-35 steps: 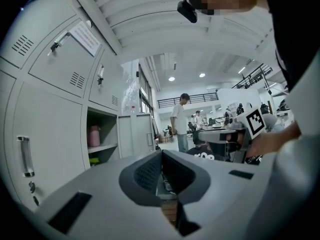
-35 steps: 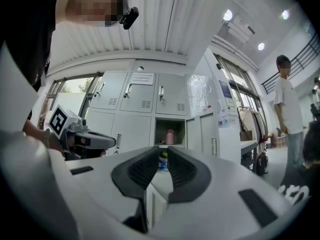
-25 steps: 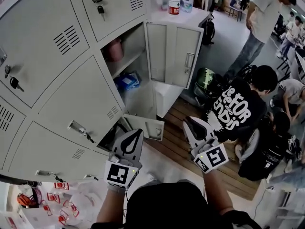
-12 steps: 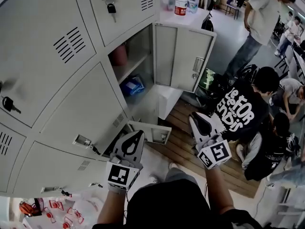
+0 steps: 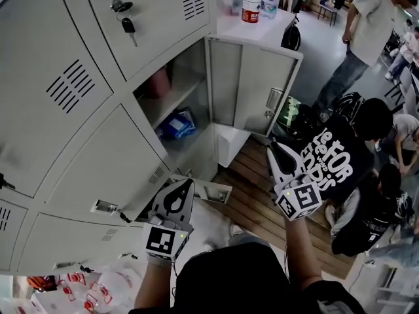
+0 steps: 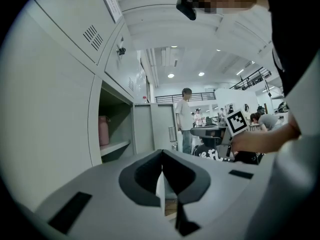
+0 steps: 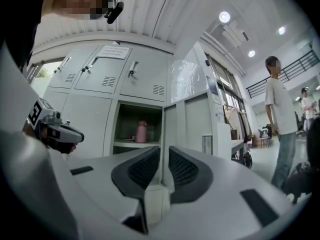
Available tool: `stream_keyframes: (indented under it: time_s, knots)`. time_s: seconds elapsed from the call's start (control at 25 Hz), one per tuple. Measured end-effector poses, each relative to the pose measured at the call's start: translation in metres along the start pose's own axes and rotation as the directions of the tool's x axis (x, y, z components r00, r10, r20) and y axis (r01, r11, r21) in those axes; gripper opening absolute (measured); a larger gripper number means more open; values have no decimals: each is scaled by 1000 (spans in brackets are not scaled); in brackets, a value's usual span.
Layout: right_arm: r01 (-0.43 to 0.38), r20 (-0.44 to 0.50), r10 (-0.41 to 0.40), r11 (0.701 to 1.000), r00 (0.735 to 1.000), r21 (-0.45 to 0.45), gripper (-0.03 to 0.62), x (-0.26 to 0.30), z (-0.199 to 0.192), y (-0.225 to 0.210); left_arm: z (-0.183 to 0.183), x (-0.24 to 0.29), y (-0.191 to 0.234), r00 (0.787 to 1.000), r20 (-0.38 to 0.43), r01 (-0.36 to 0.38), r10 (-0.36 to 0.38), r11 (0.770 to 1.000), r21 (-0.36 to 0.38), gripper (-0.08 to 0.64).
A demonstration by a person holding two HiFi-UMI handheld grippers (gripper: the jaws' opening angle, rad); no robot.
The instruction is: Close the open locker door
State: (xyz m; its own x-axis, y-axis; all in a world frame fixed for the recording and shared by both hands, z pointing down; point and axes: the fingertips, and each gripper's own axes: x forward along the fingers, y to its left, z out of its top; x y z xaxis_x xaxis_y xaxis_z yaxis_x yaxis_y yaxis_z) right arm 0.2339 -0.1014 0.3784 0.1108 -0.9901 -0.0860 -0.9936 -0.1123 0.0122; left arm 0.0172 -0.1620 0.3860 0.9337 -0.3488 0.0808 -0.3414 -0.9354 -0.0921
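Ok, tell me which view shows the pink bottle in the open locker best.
The right gripper view. There the pink bottle stands whole on the shelf, seen head-on. The left gripper view shows it from the side, at the left edge of the opening. The head view gives only a dim pink shape in shadow.

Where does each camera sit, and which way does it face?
Head view: on the person's head, looking steeply down at the open locker door; both forearms, left gripper and right gripper show.
Left gripper view: on the left gripper, looking along its shut jaws; the right hand shows.
Right gripper view: on the right gripper, facing the lockers; the left gripper shows.
Both gripper views share the pink bottle.
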Motion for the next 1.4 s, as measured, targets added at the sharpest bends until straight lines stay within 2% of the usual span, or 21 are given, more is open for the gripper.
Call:
stream_keyframes:
  time_s: [0.12,0.2,0.32,0.56,0.72,0.8,0.88,1.0,1.2,1.4]
  knots:
    - [12,3,-12,1000,1000,13,58,14,-5,-27,2,11,4,999,-2,-34,34,999,-13,23]
    - [18,0,-18,1000,1000,21,84,24,-7,-44,3,18,7,998,-4,-58,58,998,-17,23]
    - [41,-7,-41,999,999,29,109,40,-13,-69,-12,22,13,993,-64,-97,95,995,-17,23]
    - [79,-18,-78,996,997,45,189,66,-25,-109,-13,38,21,984,-86,-156,154,988,-11,23]
    - [90,-37,-89,995,995,29,199,80,-33,-127,-18,43,24,974,-143,-178,176,984,-6,23]
    - [94,-45,-94,996,995,9,204,86,-34,-133,-24,44,25,968,-174,-186,183,982,-3,23]
    - [85,-49,-84,996,995,11,207,92,-36,-136,-24,46,25,967,-171,-191,188,982,0,23]
    - [65,-50,-64,998,997,20,209,97,-38,-137,-17,51,26,974,-118,-193,193,981,7,23]
    - [47,-51,-46,999,998,26,210,98,-37,-134,-11,51,24,977,-89,-192,192,981,9,23]
    - [34,-43,-32,999,999,35,210,88,-36,-122,-13,41,20,972,-143,-188,188,982,7,23]
